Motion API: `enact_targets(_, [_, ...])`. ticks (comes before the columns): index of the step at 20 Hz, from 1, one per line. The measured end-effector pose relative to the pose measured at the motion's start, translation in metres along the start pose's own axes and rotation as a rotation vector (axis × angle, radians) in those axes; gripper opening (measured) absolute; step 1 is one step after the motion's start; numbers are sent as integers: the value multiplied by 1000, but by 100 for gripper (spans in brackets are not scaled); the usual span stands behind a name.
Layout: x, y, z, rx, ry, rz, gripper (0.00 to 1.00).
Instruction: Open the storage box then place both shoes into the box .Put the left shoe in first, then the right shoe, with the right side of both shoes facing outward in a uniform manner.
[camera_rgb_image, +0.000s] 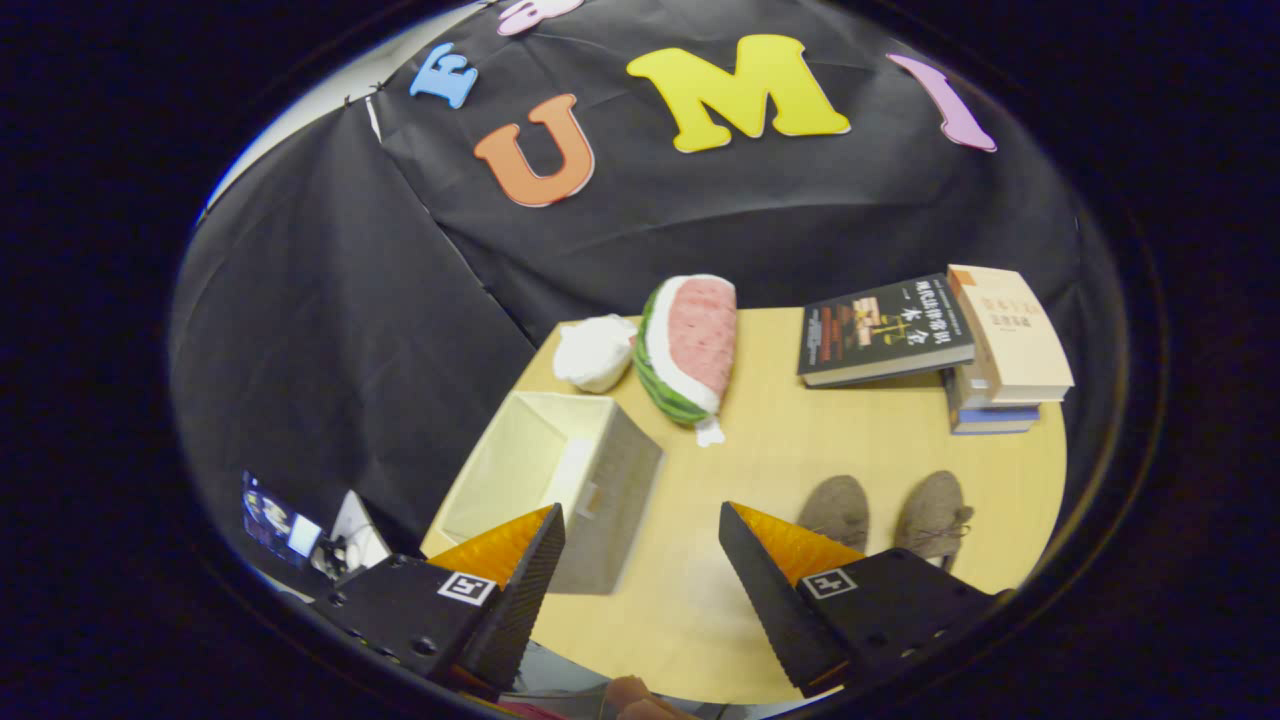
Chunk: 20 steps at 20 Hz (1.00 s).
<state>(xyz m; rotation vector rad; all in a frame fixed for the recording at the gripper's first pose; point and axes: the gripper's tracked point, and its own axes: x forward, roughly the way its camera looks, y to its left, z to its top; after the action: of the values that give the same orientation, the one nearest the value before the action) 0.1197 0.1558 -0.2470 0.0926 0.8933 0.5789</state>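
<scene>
Right now the gripper (640, 560) hangs above the wooden table (780, 450) with its fingers spread wide and nothing between them, while the storage box (555, 480) sits lower left of centre, top open and seemingly empty. Both shoes (885, 515) stand side by side at lower right, just beyond the right finger. So it looks like box-opening is done, and the next move calls for swinging right onto the left shoe.
</scene>
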Motion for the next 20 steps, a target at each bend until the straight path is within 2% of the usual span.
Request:
enact_targets(3, [16,-65,-35,-46,21,-139,95])
enact_targets(7, [36,-124,-95,-51,111,-236,95])
enact_targets(11, [57,-153,-124,-5,175,-260,95])
enact_targets(14, [70,-165,-125,24,204,-279,95])
enact_targets(17, [82,-176,-127,22,261,-336,86])
enact_targets(18, [85,-176,-129,33,279,-341,86])
enact_targets(20, [90,-180,-129,28,299,-373,78])
